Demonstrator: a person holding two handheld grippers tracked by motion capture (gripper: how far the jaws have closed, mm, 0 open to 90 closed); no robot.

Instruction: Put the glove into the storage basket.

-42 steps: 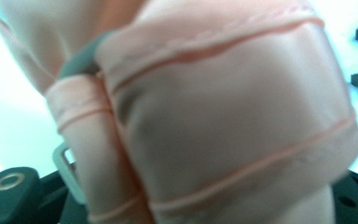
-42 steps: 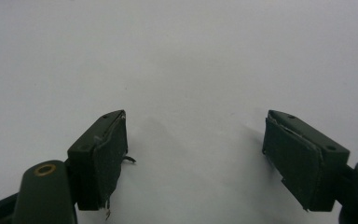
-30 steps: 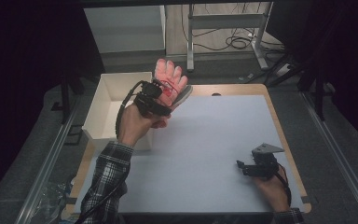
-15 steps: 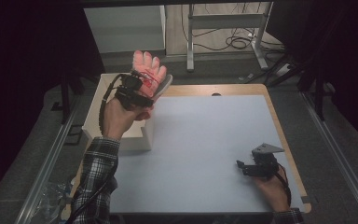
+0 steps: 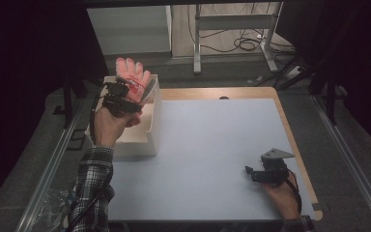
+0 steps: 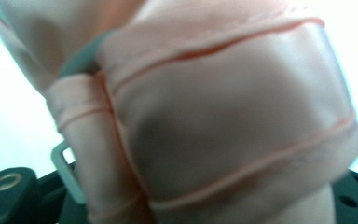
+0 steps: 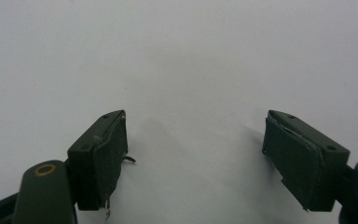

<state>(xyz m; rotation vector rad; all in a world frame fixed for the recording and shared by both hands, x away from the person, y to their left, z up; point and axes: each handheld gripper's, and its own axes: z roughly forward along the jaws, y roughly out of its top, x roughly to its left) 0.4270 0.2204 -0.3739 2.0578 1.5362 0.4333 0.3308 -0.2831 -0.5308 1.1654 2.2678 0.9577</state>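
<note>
My left tongs (image 5: 125,94) grip a pink glove (image 5: 131,77) above the white box (image 5: 150,140); my right tongs (image 7: 196,154) rest spread apart on the table (image 5: 207,145).

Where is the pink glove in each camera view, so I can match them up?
High view: pink glove upper left, in the left gripper, above the white box.
Left gripper view: glove fabric close up, across the frame.
Right gripper view: not in it.
Shared landmark: pale table surface.
</note>
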